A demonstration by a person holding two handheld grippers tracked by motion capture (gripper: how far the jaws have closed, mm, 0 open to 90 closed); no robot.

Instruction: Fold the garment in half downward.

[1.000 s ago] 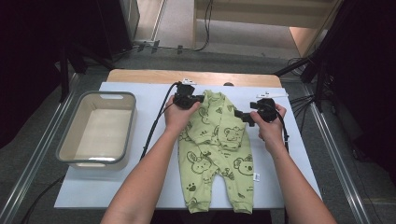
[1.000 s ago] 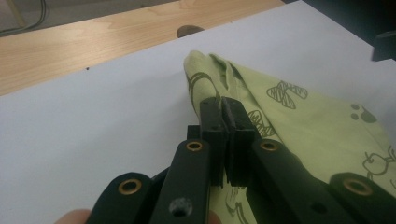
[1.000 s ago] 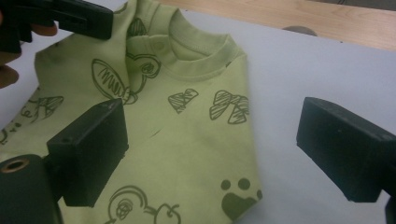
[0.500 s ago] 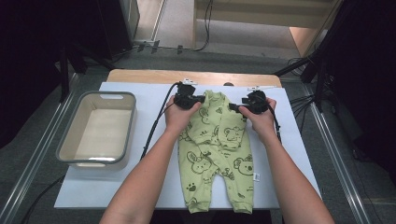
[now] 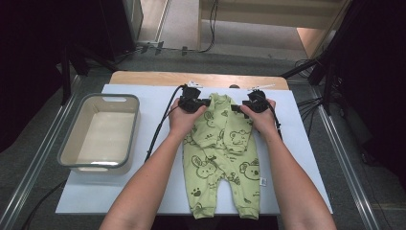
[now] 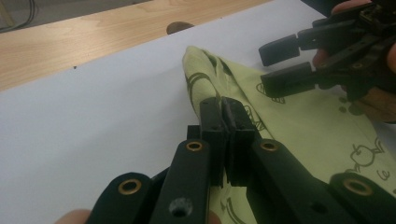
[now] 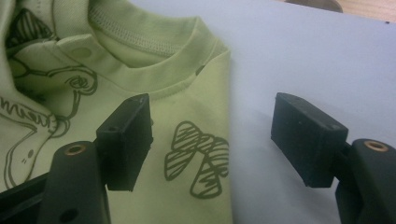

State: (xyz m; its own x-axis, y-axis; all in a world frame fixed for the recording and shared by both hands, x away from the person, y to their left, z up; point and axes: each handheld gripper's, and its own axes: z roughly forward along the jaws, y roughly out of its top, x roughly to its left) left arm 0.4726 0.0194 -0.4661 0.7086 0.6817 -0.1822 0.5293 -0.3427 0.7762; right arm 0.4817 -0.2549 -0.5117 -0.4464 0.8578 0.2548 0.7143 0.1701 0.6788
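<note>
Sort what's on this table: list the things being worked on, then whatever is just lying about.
In use:
light green baby romper with animal prints
left gripper, shut on its shoulder
right gripper, open over the other shoulder

Lying about:
grey plastic tub

Soft cloth romper [image 5: 222, 153], matt plastic tub [image 5: 98, 165]

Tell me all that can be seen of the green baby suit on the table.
The green baby suit is soft, light green knit printed with dark animal drawings. It has a ribbed neckline and two legs, and lies flat on the white sheet, legs toward the person. The left gripper pinches a raised fold; the right gripper is open astride its shoulder edge.
</note>
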